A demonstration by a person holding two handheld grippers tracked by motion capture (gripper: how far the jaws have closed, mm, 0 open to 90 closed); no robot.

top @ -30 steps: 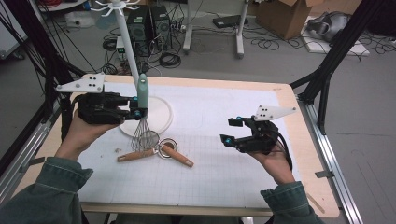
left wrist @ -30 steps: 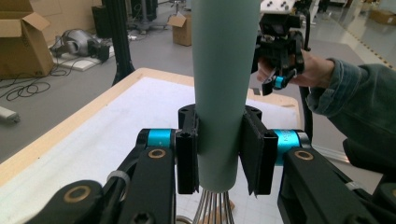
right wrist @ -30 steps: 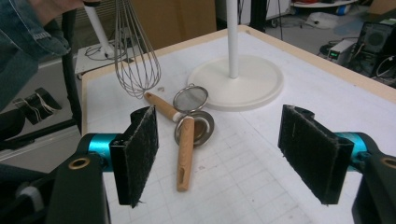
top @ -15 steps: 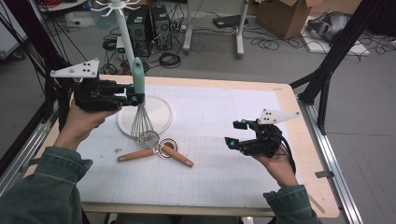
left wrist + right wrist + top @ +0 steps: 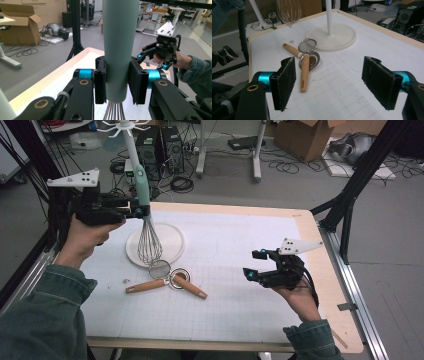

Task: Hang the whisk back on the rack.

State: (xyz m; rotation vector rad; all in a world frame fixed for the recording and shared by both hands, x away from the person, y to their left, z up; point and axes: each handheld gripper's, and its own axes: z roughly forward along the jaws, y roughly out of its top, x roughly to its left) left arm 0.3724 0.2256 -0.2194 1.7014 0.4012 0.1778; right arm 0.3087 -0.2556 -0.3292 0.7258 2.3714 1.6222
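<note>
Left gripper view: jaws on whisk (image 5: 120, 47).

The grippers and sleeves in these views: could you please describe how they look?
Both are black two-jaw tools with turquoise collars and brass-coloured pivot pins. The left gripper has flat black pads; the right gripper has fuzzy black pads. Each carries a pale three-cornered plate with dark dots on top. The person wears green denim-like sleeves.

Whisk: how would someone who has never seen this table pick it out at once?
Start at the white round stand base at the table's far left. Just above it hangs the whisk, wire end down, its pale green handle clamped in the left hand-held gripper. The two strainers nearby lie flat and have wooden handles.
</note>
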